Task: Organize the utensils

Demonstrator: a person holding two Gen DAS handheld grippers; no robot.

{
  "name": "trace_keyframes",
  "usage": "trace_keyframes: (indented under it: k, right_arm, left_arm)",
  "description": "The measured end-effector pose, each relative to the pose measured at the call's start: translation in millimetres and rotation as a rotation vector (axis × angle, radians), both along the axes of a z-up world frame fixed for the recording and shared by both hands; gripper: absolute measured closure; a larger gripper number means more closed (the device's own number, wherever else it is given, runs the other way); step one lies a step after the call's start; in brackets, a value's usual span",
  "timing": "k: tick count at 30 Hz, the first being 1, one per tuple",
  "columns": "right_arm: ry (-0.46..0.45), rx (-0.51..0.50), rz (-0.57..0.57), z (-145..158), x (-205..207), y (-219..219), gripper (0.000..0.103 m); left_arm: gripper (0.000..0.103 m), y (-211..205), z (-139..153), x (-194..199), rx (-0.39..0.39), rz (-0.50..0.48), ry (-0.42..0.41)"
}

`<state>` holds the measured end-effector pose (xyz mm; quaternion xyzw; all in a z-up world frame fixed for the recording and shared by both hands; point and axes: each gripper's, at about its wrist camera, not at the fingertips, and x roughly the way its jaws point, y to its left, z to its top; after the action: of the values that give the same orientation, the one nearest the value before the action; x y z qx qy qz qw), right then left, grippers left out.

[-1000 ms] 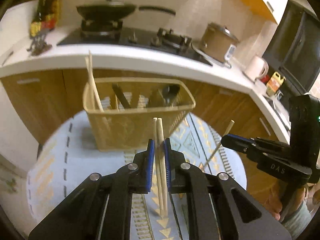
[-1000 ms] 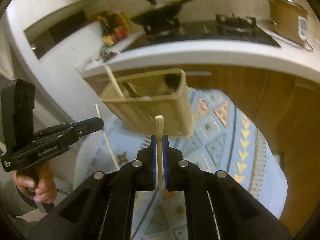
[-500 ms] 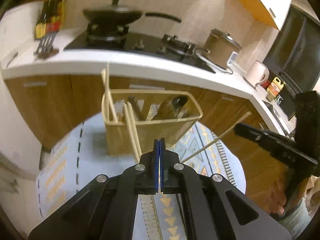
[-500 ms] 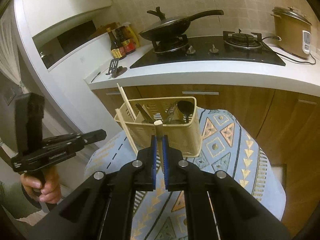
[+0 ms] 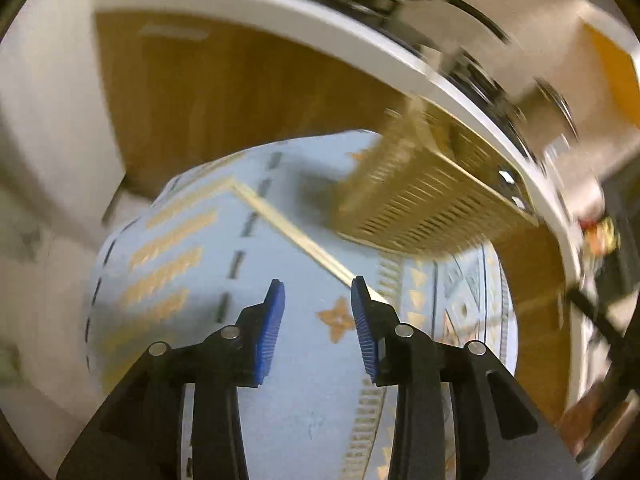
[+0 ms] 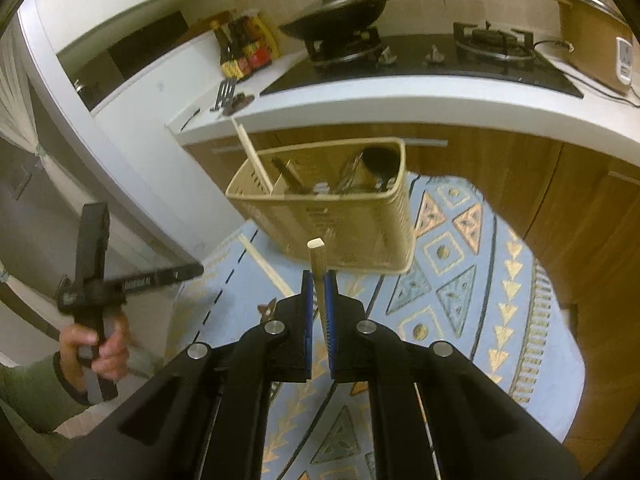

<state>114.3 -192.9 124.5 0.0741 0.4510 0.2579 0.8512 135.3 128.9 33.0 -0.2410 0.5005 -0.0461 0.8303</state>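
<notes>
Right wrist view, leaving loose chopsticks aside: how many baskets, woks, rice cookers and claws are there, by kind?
basket: 1
wok: 1
rice cooker: 1
claws: 2, the left claw opening with nothing between its jaws, the right claw shut on a chopstick
Total: 5

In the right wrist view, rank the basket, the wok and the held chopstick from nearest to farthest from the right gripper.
1. Chopstick, clamped between the right gripper fingers.
2. Basket, just beyond, on the table.
3. Wok, far back on the stove.
</notes>
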Motion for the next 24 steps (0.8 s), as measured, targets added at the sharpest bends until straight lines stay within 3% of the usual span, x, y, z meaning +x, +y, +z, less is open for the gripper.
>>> trace_keyframes:
  k: [4, 8, 14, 16, 20, 24]
  right_arm:
    - [0.019, -0.001, 0.005, 1, -7, 5, 0.099]
    - [0.018, 0.014, 0.007, 12, -21, 1, 0.099]
    - [0.105, 0.135, 0.016, 21, -40, -24, 0.099]
    - [0.172, 0.176, 0.004, 13, -40, -36, 0.099]
    - [0.292, 0.119, -0.058, -20, -27, -48, 0.099]
    - [0.353, 0.082, -0.112, -46, -13, -51, 0.099]
  left_arm:
    - [0.063, 16, -15, 25, -0.040, 0.081, 0.023]
    - [0.062, 12, -36, 51, -0.020, 0.131, 0.066]
    - [0.062, 2, -57, 76, 0.021, 0.163, 0.111]
    - [0.062, -3, -62, 82, 0.038, 0.162, 0.124]
    - [0.062, -15, -72, 90, 0.088, 0.169, 0.164]
    - [0.061, -30, -72, 97, 0.182, 0.172, 0.163]
